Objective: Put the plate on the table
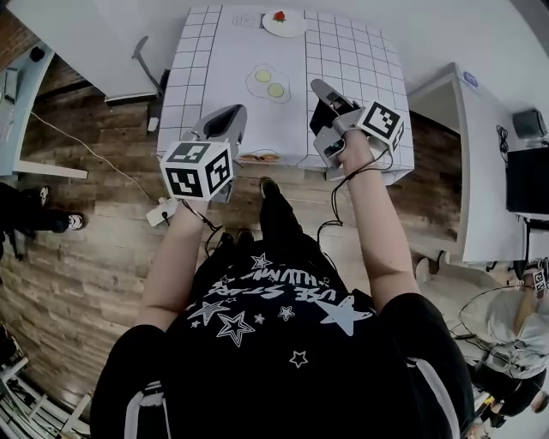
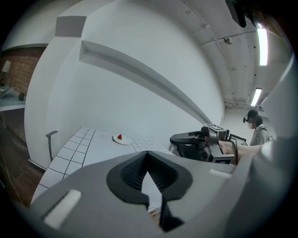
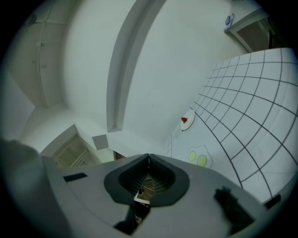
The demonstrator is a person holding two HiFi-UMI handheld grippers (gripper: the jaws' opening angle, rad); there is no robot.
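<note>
A small white plate [image 1: 283,21] with a red piece on it lies at the far edge of the white gridded table [image 1: 352,60]. It also shows in the left gripper view as the plate [image 2: 122,139] and in the right gripper view as the plate [image 3: 187,120]. My left gripper [image 1: 230,116] hovers over the table's near left corner, jaws together and empty [image 2: 147,155]. Over the near right part, my right gripper [image 1: 319,86] is shut with nothing in it [image 3: 148,158]. Both are far from the plate.
Two flat fried eggs [image 1: 268,83] lie mid-table. A flat pale thing with brown marks [image 1: 260,157] sits at the near edge between the grippers. A chair [image 1: 150,73] stands left of the table, a white counter [image 1: 480,163] to the right. A person [image 2: 258,132] stands beyond.
</note>
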